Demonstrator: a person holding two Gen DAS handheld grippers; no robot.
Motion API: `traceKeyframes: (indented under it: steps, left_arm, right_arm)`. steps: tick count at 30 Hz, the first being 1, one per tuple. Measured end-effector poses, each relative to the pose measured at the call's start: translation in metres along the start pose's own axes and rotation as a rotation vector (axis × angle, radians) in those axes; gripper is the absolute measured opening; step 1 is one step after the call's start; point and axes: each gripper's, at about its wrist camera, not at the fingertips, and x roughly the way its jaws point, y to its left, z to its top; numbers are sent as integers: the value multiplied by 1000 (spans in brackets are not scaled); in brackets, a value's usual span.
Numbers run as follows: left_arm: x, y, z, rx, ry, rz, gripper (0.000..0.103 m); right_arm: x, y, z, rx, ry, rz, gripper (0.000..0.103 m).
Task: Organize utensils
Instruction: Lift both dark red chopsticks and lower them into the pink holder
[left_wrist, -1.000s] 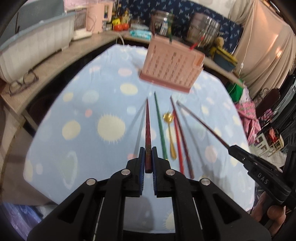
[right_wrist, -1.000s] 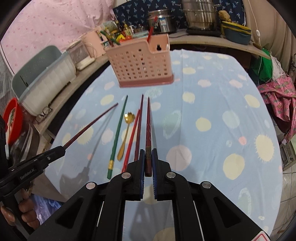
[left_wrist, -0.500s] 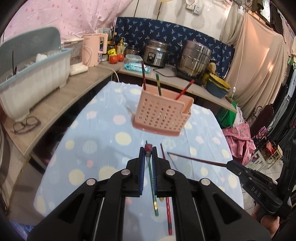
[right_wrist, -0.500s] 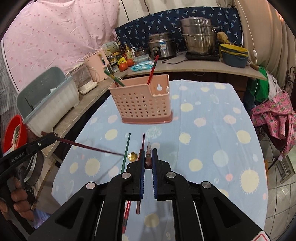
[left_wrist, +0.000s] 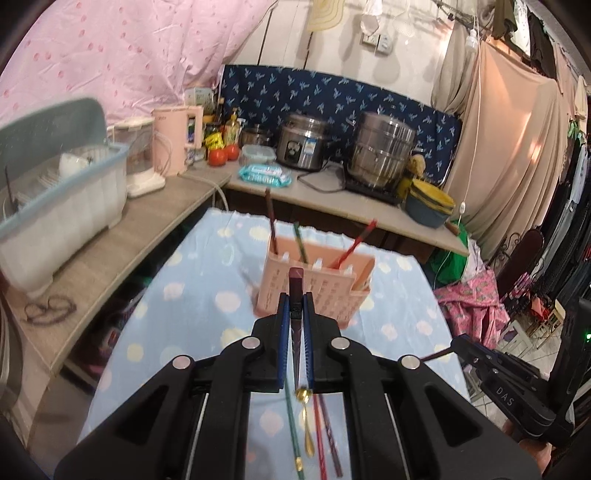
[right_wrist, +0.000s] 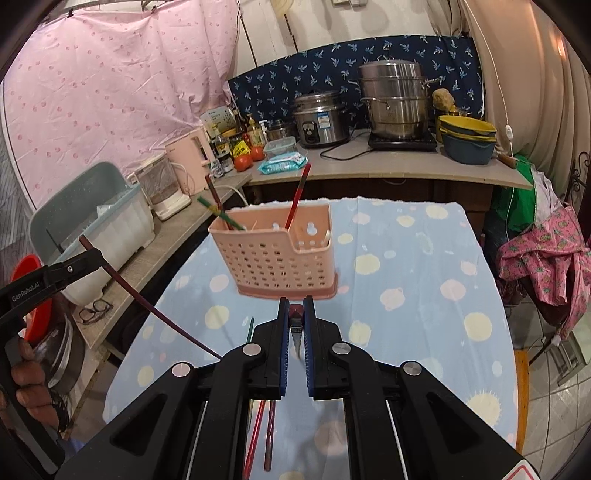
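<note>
your left gripper (left_wrist: 296, 314) pinches a dark maroon chopstick (left_wrist: 296, 291); its lower length runs down between the fingers and is mostly hidden by the black frame. your right gripper (right_wrist: 296, 317) is pressed onto a second maroon chopstick (right_wrist: 296, 312), of which only the blunt end shows at the fingertips, the rest lost behind the frame. from the right wrist view the left one's chopstick (right_wrist: 147, 302) slants clear of the table toward the pink basket (right_wrist: 275, 254).

the basket stands on the blue dotted tablecloth (right_wrist: 424, 280), ahead of both grippers. three sticks already lean in it: a maroon one (left_wrist: 270, 218), a green one (left_wrist: 300, 242) and a red one (left_wrist: 356, 240); its inner dividers are hard to make out.

on the cloth on the near side of the basket, largely covered by your grippers, lie a green chopstick (left_wrist: 293, 432), a gold spoon (left_wrist: 306, 424), a red chopstick (left_wrist: 318, 432) and a maroon chopstick (left_wrist: 330, 435).

beyond the basket the counter (right_wrist: 388, 166) carries a rice cooker (right_wrist: 320, 120), a steel steamer pot (right_wrist: 393, 101) and stacked bowls (right_wrist: 467, 140). left of the basket sit a dish rack (right_wrist: 96, 229) and glasses (right_wrist: 94, 309). your hand (right_wrist: 26, 384) is cut off at the frame edge.
</note>
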Motion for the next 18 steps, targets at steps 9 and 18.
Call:
traceKeyframes:
  steps: [9,18]
  left_arm:
    - [1,-22,78,18,-130,-54,7]
    - [32,-40,135,52,-186,-32,7]
  right_arm:
    - [-3,-7,75,12,-111,51,7]
    - [3,8,166,-22,-248,52,7]
